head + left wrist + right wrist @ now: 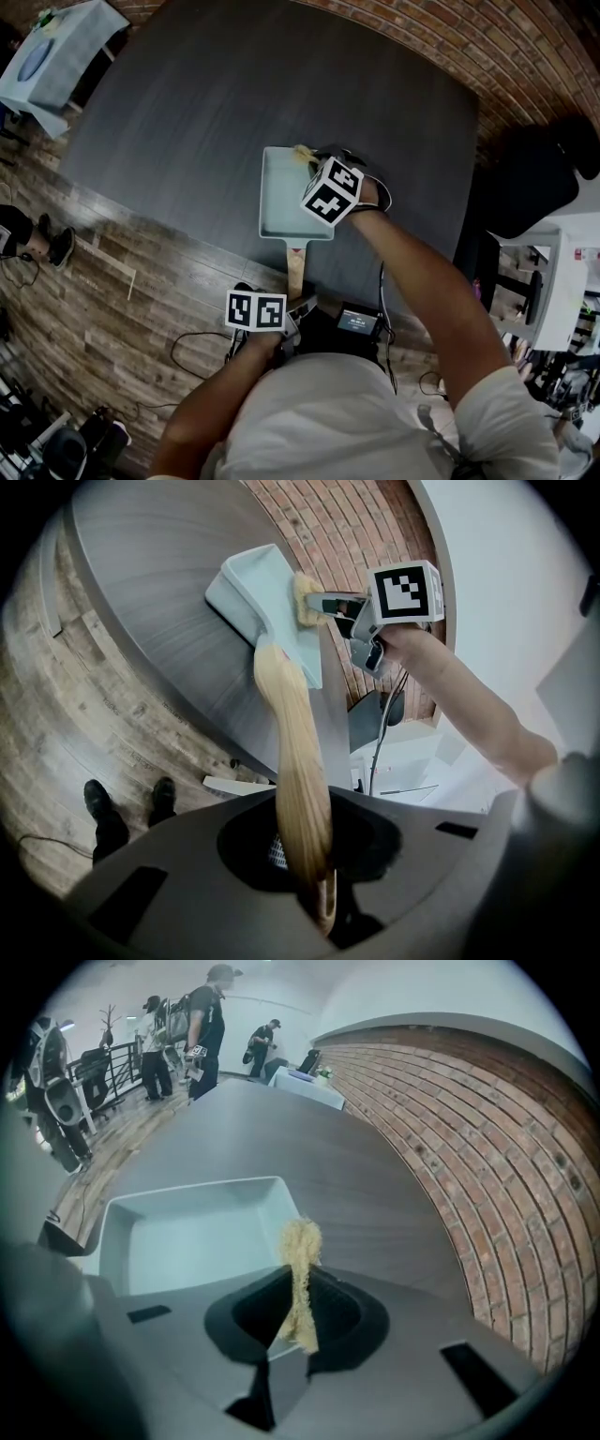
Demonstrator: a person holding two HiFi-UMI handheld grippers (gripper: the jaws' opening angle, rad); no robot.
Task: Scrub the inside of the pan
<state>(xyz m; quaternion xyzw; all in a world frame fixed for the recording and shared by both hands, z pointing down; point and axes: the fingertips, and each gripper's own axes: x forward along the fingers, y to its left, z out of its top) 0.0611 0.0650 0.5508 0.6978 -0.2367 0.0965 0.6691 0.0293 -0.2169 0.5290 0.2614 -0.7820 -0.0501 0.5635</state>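
A dark table (234, 103) is carrying a pale square pan (281, 202) near its front edge, with the wooden handle (296, 267) sticking out past it. The left gripper (317, 892) is clamping narrowly on that handle. The right gripper (317, 164) is pinching a yellowish scrubber (300, 1251) at the pan's far right corner.

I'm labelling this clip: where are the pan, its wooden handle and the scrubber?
pan (281, 197), head view, bare inside floor.
wooden handle (292, 742), left gripper view, middle of shaft.
scrubber (301, 1238), right gripper view, frayed top.
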